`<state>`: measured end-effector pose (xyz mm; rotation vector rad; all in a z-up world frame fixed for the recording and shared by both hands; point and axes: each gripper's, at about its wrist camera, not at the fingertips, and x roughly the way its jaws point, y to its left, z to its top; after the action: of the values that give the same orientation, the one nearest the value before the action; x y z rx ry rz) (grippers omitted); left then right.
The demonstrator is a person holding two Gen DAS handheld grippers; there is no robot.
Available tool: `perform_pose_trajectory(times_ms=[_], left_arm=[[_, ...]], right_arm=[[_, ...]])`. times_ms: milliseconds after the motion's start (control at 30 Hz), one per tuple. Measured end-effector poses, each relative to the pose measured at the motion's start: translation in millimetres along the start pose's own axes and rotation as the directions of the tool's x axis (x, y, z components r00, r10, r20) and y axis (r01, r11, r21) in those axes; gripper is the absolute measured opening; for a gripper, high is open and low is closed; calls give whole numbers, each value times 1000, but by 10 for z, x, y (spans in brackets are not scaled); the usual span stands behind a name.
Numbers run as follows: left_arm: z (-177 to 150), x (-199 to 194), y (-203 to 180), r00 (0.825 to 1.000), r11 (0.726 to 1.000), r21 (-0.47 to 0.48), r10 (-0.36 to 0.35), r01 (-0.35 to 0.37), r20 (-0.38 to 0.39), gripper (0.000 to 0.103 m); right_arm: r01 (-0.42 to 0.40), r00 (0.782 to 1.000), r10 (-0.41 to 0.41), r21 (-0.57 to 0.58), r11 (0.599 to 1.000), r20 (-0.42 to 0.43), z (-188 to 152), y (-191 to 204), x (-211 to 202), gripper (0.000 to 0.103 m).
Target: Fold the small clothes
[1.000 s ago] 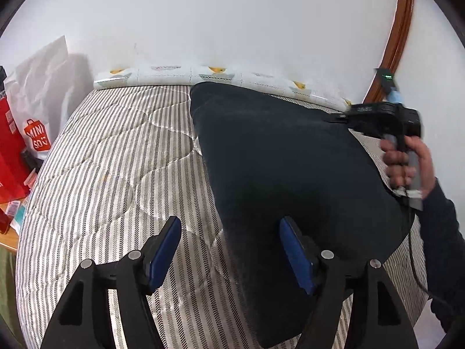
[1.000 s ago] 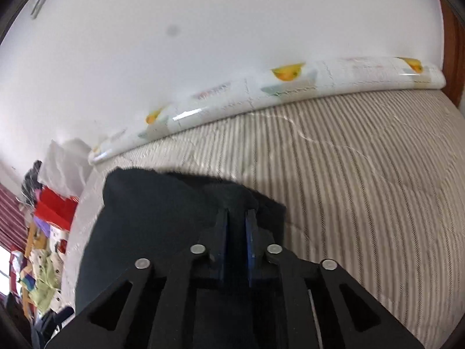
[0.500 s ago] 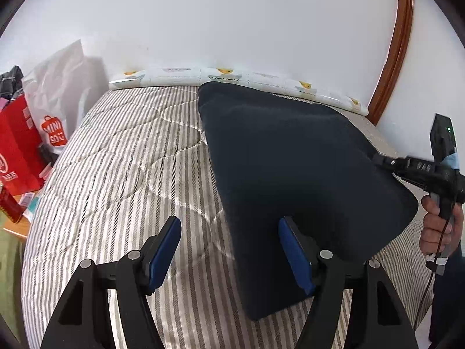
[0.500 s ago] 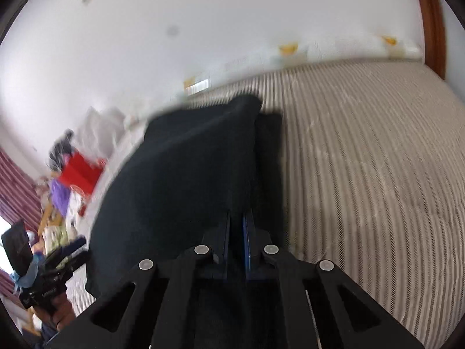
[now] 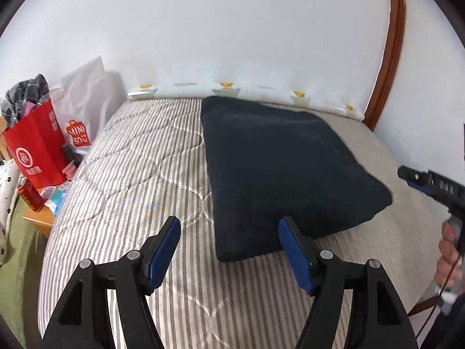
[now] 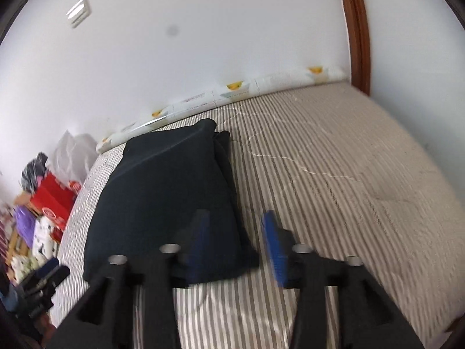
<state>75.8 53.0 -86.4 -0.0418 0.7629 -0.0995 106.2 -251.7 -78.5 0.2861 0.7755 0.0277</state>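
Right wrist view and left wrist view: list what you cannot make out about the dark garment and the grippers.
- Dark garment: its kind and inner layers, hidden by its own fold in both views.
- Right gripper: opening; its fingers are motion-blurred in the right wrist view.
- Person's hand: cut off by the left wrist view's edge.

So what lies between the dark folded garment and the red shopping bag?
Only bare striped mattress lies between the dark garment and the red bag, which stands off the bed's edge; the left wrist view shows it.
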Motion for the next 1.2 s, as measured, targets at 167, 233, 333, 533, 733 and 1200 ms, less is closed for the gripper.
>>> perform_pose_trajectory(times_ms=[167, 233, 333, 533, 733, 1200], left_arm=[[-34, -363, -160, 999, 999, 27, 25, -26, 41, 83], [-59, -500, -211, 998, 999, 32, 22, -24, 60, 87], [-101, -692, -277, 996, 999, 38, 18, -21, 85, 91], [-170, -947, -361, 992, 998, 32, 46, -50, 118, 95], [-265, -1084, -422, 990, 999, 7, 42, -44, 131, 95], [-379, -1231, -493, 987, 998, 16, 52, -55, 152, 95]], right_arm=[[23, 999, -22, -22, 1000, 23, -157, 120, -497, 63], [47, 999, -46, -46, 998, 27, -219, 167, -661, 66], [111, 993, -107, -103, 989, 48, -317, 234, -887, 69], [155, 987, -148, -106, 982, 64, -550, 259, -1235, 93], [192, 979, -178, -137, 972, 103, -753, 299, -1485, 101], [235, 967, -211, -180, 955, 142, -872, 384, -1735, 101]])
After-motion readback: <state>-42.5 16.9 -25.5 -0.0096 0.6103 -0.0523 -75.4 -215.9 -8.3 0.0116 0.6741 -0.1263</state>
